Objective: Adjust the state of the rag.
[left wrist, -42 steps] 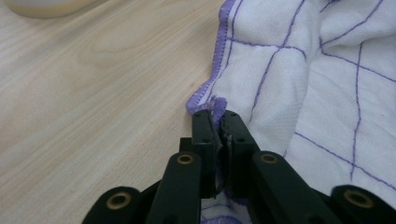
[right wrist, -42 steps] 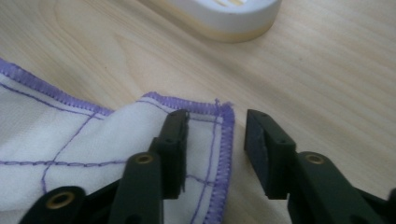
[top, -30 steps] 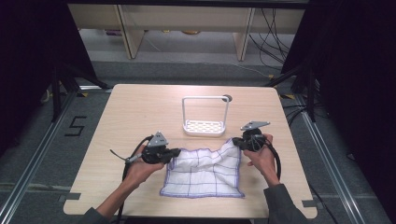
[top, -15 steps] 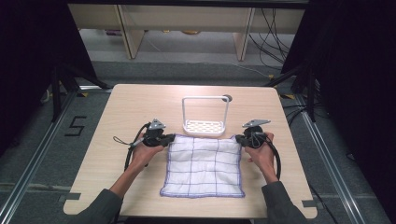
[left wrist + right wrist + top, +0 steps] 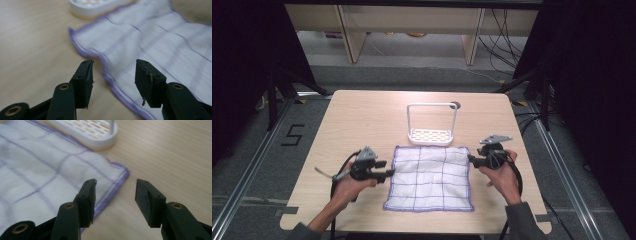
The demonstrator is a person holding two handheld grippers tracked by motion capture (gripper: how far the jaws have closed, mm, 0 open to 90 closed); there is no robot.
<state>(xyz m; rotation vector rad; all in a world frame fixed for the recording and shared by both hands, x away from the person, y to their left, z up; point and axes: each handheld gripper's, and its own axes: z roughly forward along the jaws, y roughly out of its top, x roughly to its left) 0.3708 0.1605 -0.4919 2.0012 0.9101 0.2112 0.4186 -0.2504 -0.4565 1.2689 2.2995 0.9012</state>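
The cloth [image 5: 430, 178] lay spread flat on the table [image 5: 362, 115], white w/ purple grid lines and a purple hem, its far edge just beside the base of the white rack [image 5: 432, 124]. All places below are given relative to that cloth.

The left gripper [image 5: 384, 173] sat at the cloth's left edge, about mid-length, jaws spread and holding nothing. In the left gripper view the left gripper [image 5: 113, 72] had the wavy purple hem running between its open jaws, though that view was blurred. The right gripper [image 5: 471, 159] was at the cloth's far right corner, also spread, nothing pinched. In the right gripper view the right gripper [image 5: 115, 190] straddled the hem close to the corner, one jaw over fabric, the other over bare wood.

My read: the step was regrasping the cloth for a fold. To do it well, I'd have said each gripper should go low, w/ one jaw sliding under the hem and one on top, then close fully on a single layer. The left one looked too far from a corner; matching corners on both sides would have kept the fold square. Lifting evenly, and away from the rack, would have avoided snagging it.
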